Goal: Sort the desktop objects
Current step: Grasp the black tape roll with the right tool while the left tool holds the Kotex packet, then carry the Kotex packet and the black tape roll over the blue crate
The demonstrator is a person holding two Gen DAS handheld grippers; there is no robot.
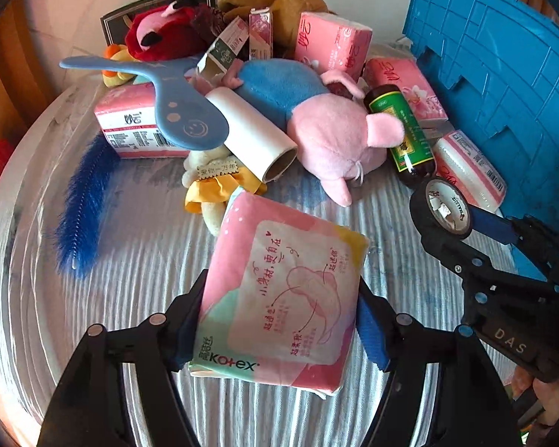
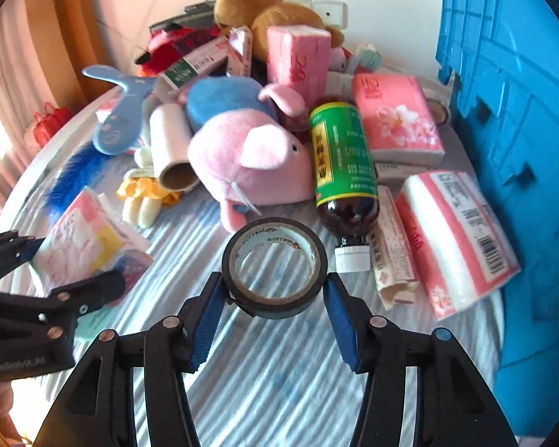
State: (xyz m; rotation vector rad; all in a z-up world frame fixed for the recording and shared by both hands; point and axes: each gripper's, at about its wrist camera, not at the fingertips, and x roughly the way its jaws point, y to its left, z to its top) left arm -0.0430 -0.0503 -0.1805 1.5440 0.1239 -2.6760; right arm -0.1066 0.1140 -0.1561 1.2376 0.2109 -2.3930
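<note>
My left gripper (image 1: 279, 320) is shut on a pink Kotex pad pack (image 1: 283, 294), held over the striped cloth; it also shows in the right wrist view (image 2: 89, 238). My right gripper (image 2: 275, 298) is shut on a black tape roll (image 2: 274, 266), also seen in the left wrist view (image 1: 441, 206). Behind lies a pile: a pink and blue plush pig (image 1: 328, 134), a green-labelled brown bottle (image 2: 344, 164), a white paper roll (image 1: 253, 134), pink tissue packs (image 2: 395, 119), a blue paddle (image 1: 182, 108).
A blue plastic crate (image 1: 503, 74) stands at the right, also in the right wrist view (image 2: 521, 149). A blue bottle brush (image 1: 82, 205) lies at the left. A brown teddy bear (image 2: 257, 7) and a red plush (image 1: 160, 33) sit at the back.
</note>
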